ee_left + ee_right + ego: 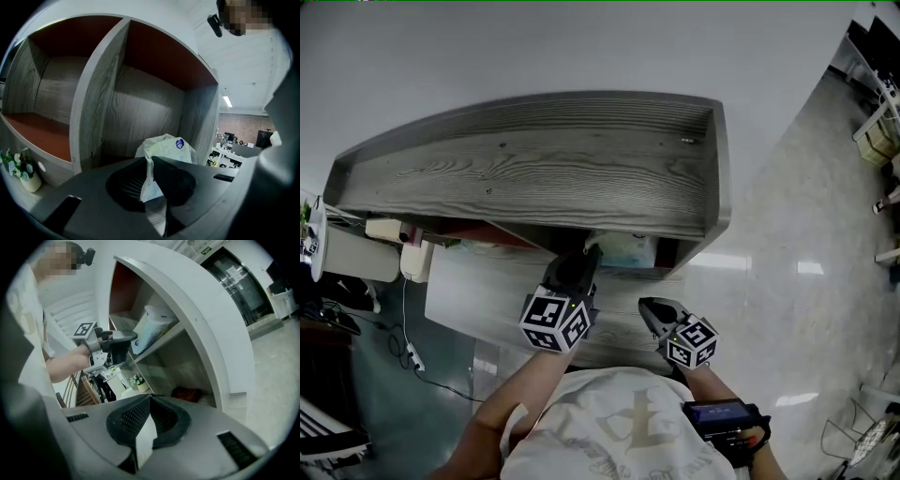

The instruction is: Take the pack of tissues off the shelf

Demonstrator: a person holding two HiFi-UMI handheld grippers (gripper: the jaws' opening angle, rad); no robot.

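Observation:
The pack of tissues (166, 147), white and pale green with a blue round sticker, stands in the right compartment of the grey wood shelf (534, 169). My left gripper (150, 163) reaches into that compartment, and its black pads are shut on the near edge of the pack's wrapper. In the head view the left gripper (589, 255) sits just left of the pack (630, 251) under the shelf's top. The right gripper view shows the left gripper (125, 337) against the pack (152, 329). My right gripper (649, 306) hangs in front of the shelf, shut and holding nothing (150, 399).
A vertical divider (93, 103) separates the pack's compartment from the bare one to its left. A small pot of flowers (21, 171) stands low at the left. A dark red thing (187, 393) lies in a lower compartment. Polished floor (787, 281) spreads to the right.

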